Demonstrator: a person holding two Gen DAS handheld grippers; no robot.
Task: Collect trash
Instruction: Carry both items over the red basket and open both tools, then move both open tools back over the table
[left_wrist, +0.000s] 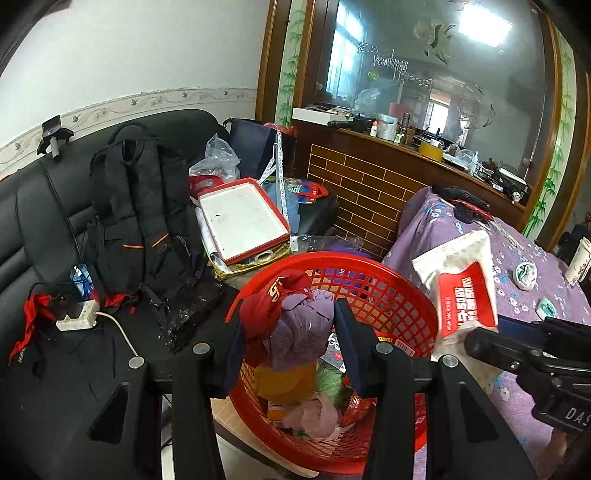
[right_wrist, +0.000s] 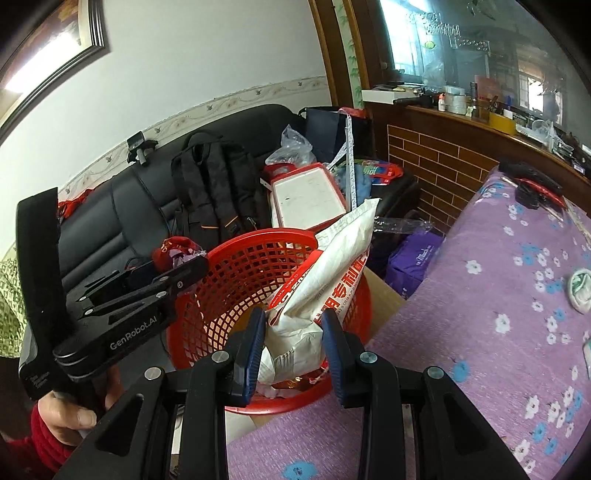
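A red plastic basket (left_wrist: 399, 291) (right_wrist: 236, 258) holds several pieces of trash. My left gripper (left_wrist: 288, 332) is shut on a bundle of purple and red crumpled bags (left_wrist: 295, 325) and holds it over the basket. My right gripper (right_wrist: 293, 343) is shut on a white and red tissue pack (right_wrist: 325, 280) above the basket's near rim; the pack also shows in the left wrist view (left_wrist: 461, 288). The left gripper shows in the right wrist view (right_wrist: 184, 266), at the basket's left rim.
A black sofa (left_wrist: 44, 206) holds a black backpack (left_wrist: 147, 221), a power strip (left_wrist: 75, 317) and a red-rimmed white tray (left_wrist: 243, 218). A table with purple flowered cloth (right_wrist: 498, 295) stands right, with small lids (right_wrist: 580, 288). A brick-faced counter (left_wrist: 369, 184) lies behind.
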